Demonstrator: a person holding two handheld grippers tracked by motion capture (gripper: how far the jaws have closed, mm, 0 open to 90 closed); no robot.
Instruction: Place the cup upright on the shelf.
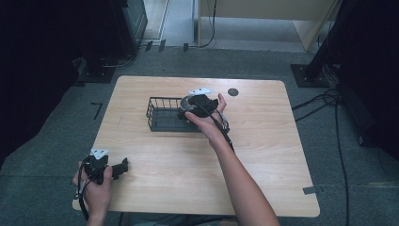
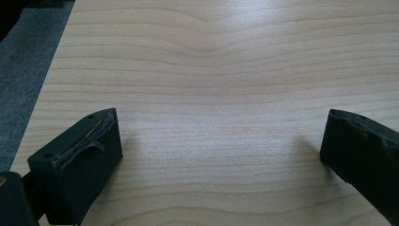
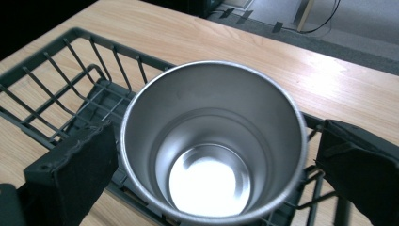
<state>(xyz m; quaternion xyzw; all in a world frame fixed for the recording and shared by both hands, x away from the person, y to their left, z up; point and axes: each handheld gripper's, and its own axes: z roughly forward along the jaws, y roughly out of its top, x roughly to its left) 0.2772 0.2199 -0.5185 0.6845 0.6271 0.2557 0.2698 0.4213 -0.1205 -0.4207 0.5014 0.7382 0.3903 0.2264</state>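
Steel cup [image 3: 211, 141] upright at the right end of the wire basket [image 3: 56, 89], mouth up, empty. Right tongs [image 3: 211, 165] straddling it, jaws spread; left pad touching or nearly so, right pad apparently just clear. Step: placing or picking, undecidable. Next: straight vertical move, clear of basket wires. Left tongs [image 2: 221, 155] open, idle over bare surface [image 2: 211, 70].
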